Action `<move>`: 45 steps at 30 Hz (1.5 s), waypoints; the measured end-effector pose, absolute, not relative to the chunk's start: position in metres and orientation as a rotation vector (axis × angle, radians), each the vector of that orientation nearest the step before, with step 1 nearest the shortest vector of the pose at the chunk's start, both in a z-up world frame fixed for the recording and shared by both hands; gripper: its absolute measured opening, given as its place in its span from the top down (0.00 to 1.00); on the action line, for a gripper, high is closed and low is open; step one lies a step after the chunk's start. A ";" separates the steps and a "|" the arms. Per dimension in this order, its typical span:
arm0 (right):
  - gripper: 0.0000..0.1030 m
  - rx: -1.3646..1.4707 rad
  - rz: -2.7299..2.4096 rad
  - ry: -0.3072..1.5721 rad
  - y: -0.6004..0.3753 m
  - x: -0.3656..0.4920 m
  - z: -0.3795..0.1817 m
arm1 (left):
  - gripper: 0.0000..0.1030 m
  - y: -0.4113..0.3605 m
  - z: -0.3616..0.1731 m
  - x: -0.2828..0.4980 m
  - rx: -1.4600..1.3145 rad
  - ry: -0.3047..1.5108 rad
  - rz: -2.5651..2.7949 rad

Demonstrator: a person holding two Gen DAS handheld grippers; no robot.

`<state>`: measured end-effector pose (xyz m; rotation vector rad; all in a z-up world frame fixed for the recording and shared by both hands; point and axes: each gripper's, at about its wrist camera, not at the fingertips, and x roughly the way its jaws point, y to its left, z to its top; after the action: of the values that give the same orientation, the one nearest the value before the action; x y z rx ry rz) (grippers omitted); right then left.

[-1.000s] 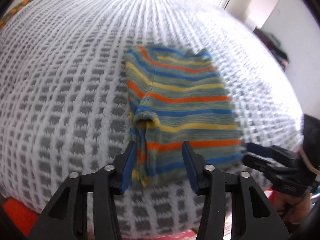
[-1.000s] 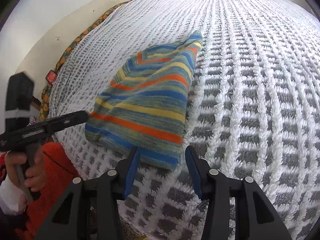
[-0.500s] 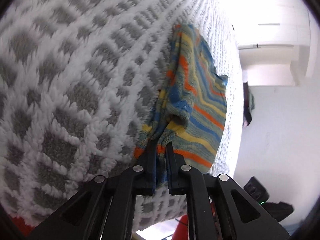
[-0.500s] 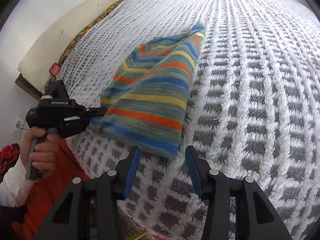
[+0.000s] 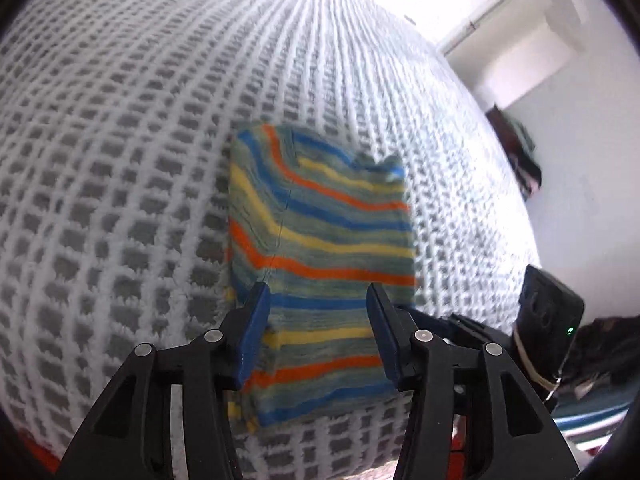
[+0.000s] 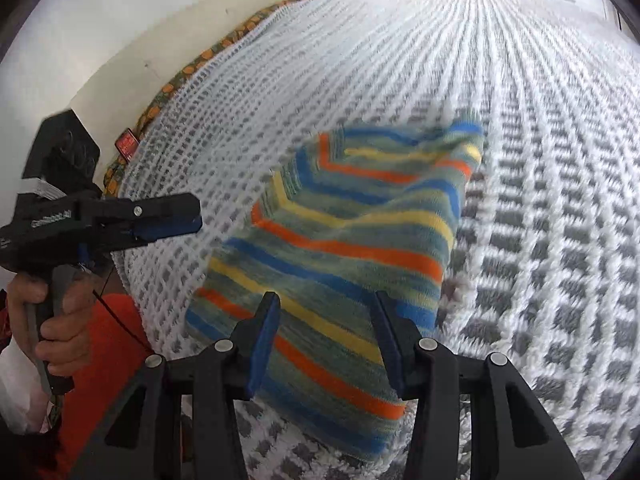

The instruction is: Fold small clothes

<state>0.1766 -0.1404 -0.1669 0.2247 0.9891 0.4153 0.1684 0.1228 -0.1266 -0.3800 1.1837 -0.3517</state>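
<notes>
Striped garment (image 5: 320,248) lies folded flat on the white-grey blanket (image 5: 120,160), centre of both frames. My left gripper (image 5: 316,332) is above its near edge, jaws opening, pads clear of the cloth, nothing held. My right gripper (image 6: 326,340) hangs half open over the garment's lower part, gripping nothing.

Striped garment (image 6: 344,248) flat on waffle blanket (image 6: 540,160); right gripper (image 6: 326,336) open above near edge.
</notes>
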 end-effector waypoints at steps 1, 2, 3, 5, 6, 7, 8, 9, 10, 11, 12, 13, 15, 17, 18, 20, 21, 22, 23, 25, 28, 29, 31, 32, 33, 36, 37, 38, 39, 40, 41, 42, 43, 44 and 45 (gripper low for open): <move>0.54 0.226 0.405 1.015 -0.141 0.176 -0.177 | 0.58 0.117 -0.142 0.174 -0.327 1.227 -0.324; 0.54 0.230 0.406 1.012 -0.143 0.171 -0.180 | 0.69 0.117 -0.157 0.177 -0.283 1.262 -0.279; 0.54 0.234 0.411 0.997 -0.145 0.165 -0.181 | 0.68 0.124 -0.171 0.181 -0.268 1.292 -0.223; 0.54 0.238 0.415 0.999 -0.149 0.157 -0.179 | 0.60 0.149 -0.182 0.182 -0.434 1.310 -0.239; 0.54 0.243 0.419 1.006 -0.151 0.155 -0.178 | 0.59 0.162 -0.182 0.180 -0.517 1.308 -0.247; 0.54 0.253 0.422 1.008 -0.154 0.152 -0.174 | 0.56 0.170 -0.179 0.179 -0.548 1.299 -0.245; 0.53 0.275 0.426 1.004 -0.158 0.151 -0.170 | 0.50 0.180 -0.171 0.179 -0.556 1.268 -0.230; 0.48 0.309 0.427 0.995 -0.164 0.150 -0.165 | 0.46 0.185 -0.166 0.180 -0.551 1.246 -0.218; 0.42 0.348 0.421 0.980 -0.172 0.150 -0.163 | 0.38 0.190 -0.162 0.181 -0.544 1.229 -0.210; 0.40 0.393 0.413 0.963 -0.180 0.152 -0.162 | 0.33 0.194 -0.159 0.184 -0.543 1.219 -0.208; 0.40 0.447 0.405 0.954 -0.190 0.157 -0.162 | 0.32 0.196 -0.159 0.187 -0.555 1.215 -0.219; 0.40 0.492 0.394 0.957 -0.199 0.163 -0.164 | 0.30 0.196 -0.162 0.191 -0.578 1.221 -0.240; 0.39 0.566 0.382 0.963 -0.213 0.175 -0.171 | 0.27 0.192 -0.172 0.202 -0.607 1.251 -0.280; 0.39 0.626 0.390 0.982 -0.219 0.189 -0.180 | 0.26 0.179 -0.178 0.200 -0.593 1.284 -0.311; 0.39 0.657 0.400 0.990 -0.221 0.195 -0.184 | 0.24 0.173 -0.181 0.205 -0.571 1.291 -0.323; 0.39 0.717 0.437 1.008 -0.223 0.208 -0.194 | 0.16 0.167 -0.186 0.212 -0.543 1.284 -0.330; 0.39 0.718 0.433 1.021 -0.221 0.214 -0.197 | 0.15 0.164 -0.188 0.216 -0.544 1.285 -0.333; 0.39 0.713 0.435 1.033 -0.219 0.219 -0.201 | 0.13 0.161 -0.192 0.219 -0.549 1.294 -0.339; 0.39 0.718 0.449 1.054 -0.215 0.225 -0.206 | 0.13 0.160 -0.197 0.223 -0.556 1.306 -0.339; 0.39 0.746 0.472 1.115 -0.206 0.238 -0.221 | 0.12 0.149 -0.202 0.229 -0.556 1.314 -0.343; 0.44 0.775 0.483 1.113 -0.199 0.250 -0.230 | 0.51 0.130 -0.201 0.240 -0.530 1.323 -0.368; 0.49 0.783 0.476 1.112 -0.197 0.253 -0.231 | 0.81 0.126 -0.203 0.244 -0.541 1.346 -0.390; 0.73 0.768 0.435 1.120 -0.191 0.261 -0.232 | 0.83 0.117 -0.200 0.247 -0.543 1.339 -0.363; 0.74 0.738 0.414 1.122 -0.190 0.265 -0.227 | 0.84 0.111 -0.194 0.245 -0.516 1.321 -0.350; 0.77 0.690 0.397 1.118 -0.185 0.264 -0.220 | 0.84 0.105 -0.186 0.242 -0.482 1.297 -0.332; 0.78 0.441 0.357 1.074 -0.163 0.254 -0.182 | 0.85 0.091 -0.160 0.227 -0.423 1.217 -0.306; 0.78 0.370 0.353 1.053 -0.161 0.249 -0.171 | 0.85 0.090 -0.153 0.224 -0.418 1.198 -0.300; 0.79 0.301 0.352 1.025 -0.151 0.244 -0.158 | 0.85 0.089 -0.145 0.221 -0.419 1.178 -0.294; 0.79 0.251 0.353 1.001 -0.143 0.241 -0.147 | 0.85 0.090 -0.137 0.218 -0.423 1.153 -0.288; 0.79 0.207 0.356 0.978 -0.134 0.239 -0.137 | 0.85 0.091 -0.129 0.216 -0.429 1.129 -0.277; 0.79 0.170 0.360 0.953 -0.127 0.238 -0.126 | 0.85 0.094 -0.122 0.215 -0.436 1.109 -0.266; 0.79 0.150 0.365 0.932 -0.122 0.239 -0.116 | 0.85 0.098 -0.112 0.215 -0.446 1.079 -0.258; 0.79 0.138 0.373 0.910 -0.117 0.241 -0.107 | 0.85 0.107 -0.103 0.215 -0.455 1.054 -0.249; 0.79 0.132 0.384 0.893 -0.111 0.245 -0.098 | 0.85 0.115 -0.091 0.216 -0.466 1.021 -0.236; 0.79 0.126 0.396 0.874 -0.108 0.248 -0.088 | 0.85 0.123 -0.084 0.218 -0.473 1.000 -0.230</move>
<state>0.2476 -0.1081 -0.0880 0.1259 0.8743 0.3963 0.2175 0.1228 -0.0839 -0.4731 1.0000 -0.2298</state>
